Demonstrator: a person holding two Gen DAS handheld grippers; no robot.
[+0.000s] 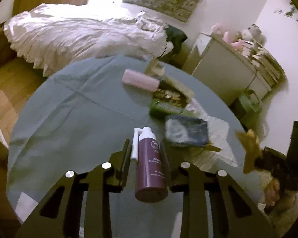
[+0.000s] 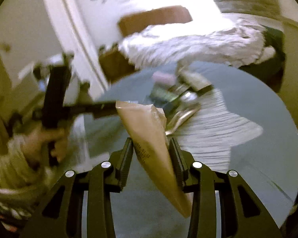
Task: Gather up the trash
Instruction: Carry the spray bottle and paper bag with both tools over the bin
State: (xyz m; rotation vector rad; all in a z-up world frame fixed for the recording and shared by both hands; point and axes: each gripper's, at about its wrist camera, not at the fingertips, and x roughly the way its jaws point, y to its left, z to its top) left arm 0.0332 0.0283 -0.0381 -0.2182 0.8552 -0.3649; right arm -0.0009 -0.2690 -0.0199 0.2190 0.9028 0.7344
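My left gripper (image 1: 146, 148) is shut on a purple spray bottle (image 1: 150, 170) with a white cap, held above the round table with a grey-blue cloth (image 1: 69, 115). My right gripper (image 2: 152, 146) is shut on a tan paper wrapper (image 2: 149, 134) with printed date digits; that wrapper also shows at the right of the left wrist view (image 1: 250, 148). On the table lie a pink roll (image 1: 141, 79), a green wrapper (image 1: 163, 109), a dark blue pouch (image 1: 185, 131) and a snack tray (image 1: 168, 96). The left gripper shows blurred in the right wrist view (image 2: 57, 97).
A bed with a white duvet (image 1: 79, 37) stands behind the table. A white cabinet (image 1: 228, 73) with toys and books is at the back right, with a green bin (image 1: 248, 105) below it. A white napkin (image 2: 214, 127) lies on the table. The wooden floor (image 1: 8, 87) is at left.
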